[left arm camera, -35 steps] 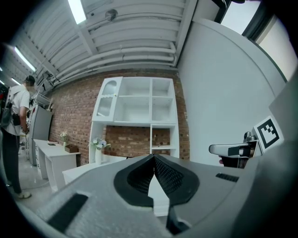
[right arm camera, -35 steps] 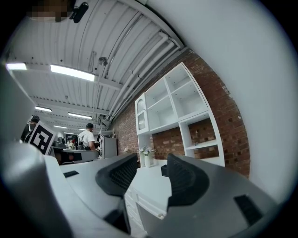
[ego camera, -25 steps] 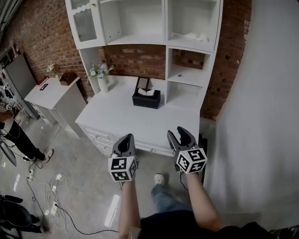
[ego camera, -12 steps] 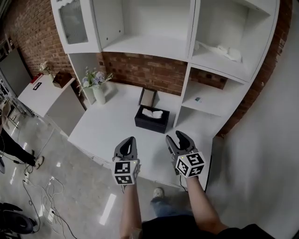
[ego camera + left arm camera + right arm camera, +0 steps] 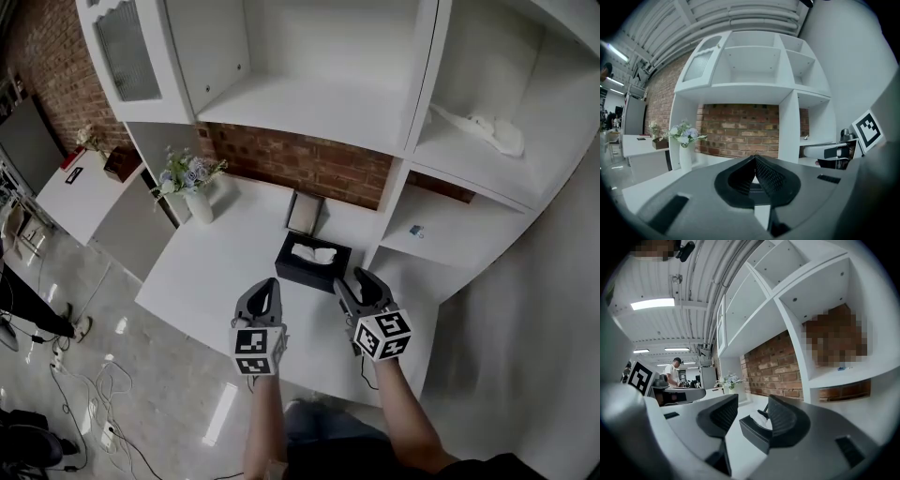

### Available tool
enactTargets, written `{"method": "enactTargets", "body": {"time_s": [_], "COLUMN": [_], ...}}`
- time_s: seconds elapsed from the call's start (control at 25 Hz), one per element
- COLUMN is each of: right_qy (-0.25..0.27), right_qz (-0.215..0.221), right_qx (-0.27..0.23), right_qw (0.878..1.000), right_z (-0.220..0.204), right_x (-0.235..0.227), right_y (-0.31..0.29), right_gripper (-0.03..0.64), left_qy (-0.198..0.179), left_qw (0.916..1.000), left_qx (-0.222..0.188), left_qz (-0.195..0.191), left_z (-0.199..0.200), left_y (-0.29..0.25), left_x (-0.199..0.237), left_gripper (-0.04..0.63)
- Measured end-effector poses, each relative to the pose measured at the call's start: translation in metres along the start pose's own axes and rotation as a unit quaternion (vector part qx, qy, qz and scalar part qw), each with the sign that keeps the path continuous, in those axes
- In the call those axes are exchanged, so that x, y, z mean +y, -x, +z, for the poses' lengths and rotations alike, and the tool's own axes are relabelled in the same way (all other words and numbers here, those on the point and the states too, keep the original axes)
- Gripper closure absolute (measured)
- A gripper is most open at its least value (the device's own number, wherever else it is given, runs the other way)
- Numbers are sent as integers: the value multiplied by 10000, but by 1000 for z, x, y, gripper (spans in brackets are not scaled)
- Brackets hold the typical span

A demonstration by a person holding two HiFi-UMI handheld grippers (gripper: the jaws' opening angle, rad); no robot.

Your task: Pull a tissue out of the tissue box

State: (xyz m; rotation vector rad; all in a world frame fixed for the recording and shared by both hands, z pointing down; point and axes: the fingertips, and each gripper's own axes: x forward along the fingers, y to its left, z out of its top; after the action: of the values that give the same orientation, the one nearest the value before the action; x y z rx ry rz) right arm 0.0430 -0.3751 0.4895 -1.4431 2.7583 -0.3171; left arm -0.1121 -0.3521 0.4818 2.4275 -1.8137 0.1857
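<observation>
A black tissue box (image 5: 310, 265) with a white tissue (image 5: 315, 253) poking from its top stands on the white cabinet top (image 5: 216, 262). Both grippers hover over the cabinet's front part, short of the box and not touching it. My left gripper (image 5: 265, 288) is to the box's front left with its jaws closed together and empty (image 5: 755, 158). My right gripper (image 5: 362, 280) is at the box's front right and stands open. In the right gripper view the box (image 5: 755, 434) and its tissue (image 5: 761, 418) show through the gap of that gripper (image 5: 753, 398).
A vase of flowers (image 5: 193, 184) stands at the cabinet's back left, and a small frame (image 5: 306, 213) leans behind the box. Open white shelves (image 5: 309, 103) rise above; a white cloth (image 5: 478, 127) lies on one. A side table (image 5: 80, 183) and floor cables (image 5: 94, 394) are at left.
The view has closed in on the cabinet and both grippers have moved forward over its top toward the tissue box. Neither gripper's jaws have changed.
</observation>
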Motion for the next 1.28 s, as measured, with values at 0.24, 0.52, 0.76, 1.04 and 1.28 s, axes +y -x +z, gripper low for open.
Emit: {"method": "enactTargets", "body": {"time_s": [0.24, 0.52, 0.76, 1.04, 1.28], "right_qy": [112, 817, 1716, 3214, 3878], "right_qz": [-27, 138, 432, 919, 1218], "right_qx": [192, 729, 1502, 2420, 3085], "right_qw": [9997, 9939, 9727, 9109, 8600], "right_z": [-5, -13, -29, -56, -88], "right_x": [-9, -11, -8, 4, -1], "right_y": [-22, -55, -89, -127, -153], "right_gripper": [436, 436, 436, 436, 436], "left_qy": [52, 172, 244, 418, 460], "left_qw": [9998, 9995, 9990, 9982, 9979], "left_qx": [85, 128, 249, 381, 439], "left_qz": [-149, -243, -265, -173, -141], "left_z": [-3, -6, -19, -37, -46], "left_y": [-30, -50, -55, -53, -54], "left_x": [6, 18, 29, 43, 48], "left_gripper": [588, 588, 588, 588, 588]}}
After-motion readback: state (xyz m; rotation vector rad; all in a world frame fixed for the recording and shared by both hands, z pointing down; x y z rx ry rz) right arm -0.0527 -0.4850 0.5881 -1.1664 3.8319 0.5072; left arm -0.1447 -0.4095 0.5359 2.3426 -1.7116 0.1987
